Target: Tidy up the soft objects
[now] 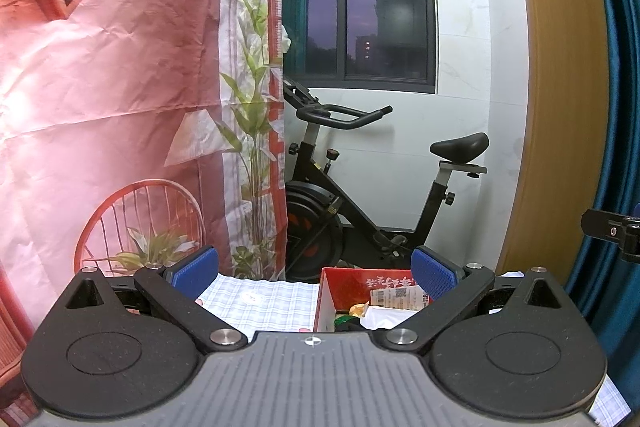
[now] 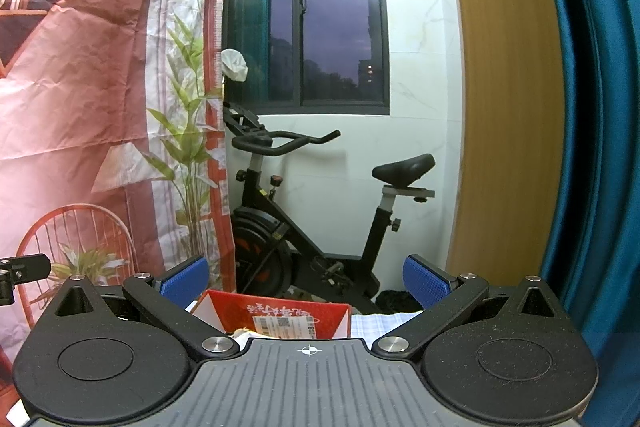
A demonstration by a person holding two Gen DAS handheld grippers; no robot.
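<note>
Both grippers open, level, holding nothing.
Left gripper [image 1: 315, 273] and right gripper [image 2: 306, 281] show blue pads spread wide. Red box [image 1: 348, 285] sits at 12 o'clock on the checked table [image 1: 260, 301], holding soft items [image 1: 378, 317] too hidden to identify. Exercise bike [image 2: 320, 219] stands beyond.

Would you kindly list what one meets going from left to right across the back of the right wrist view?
Printed backdrop cloth → exercise bike → wooden panel → blue curtain.
</note>
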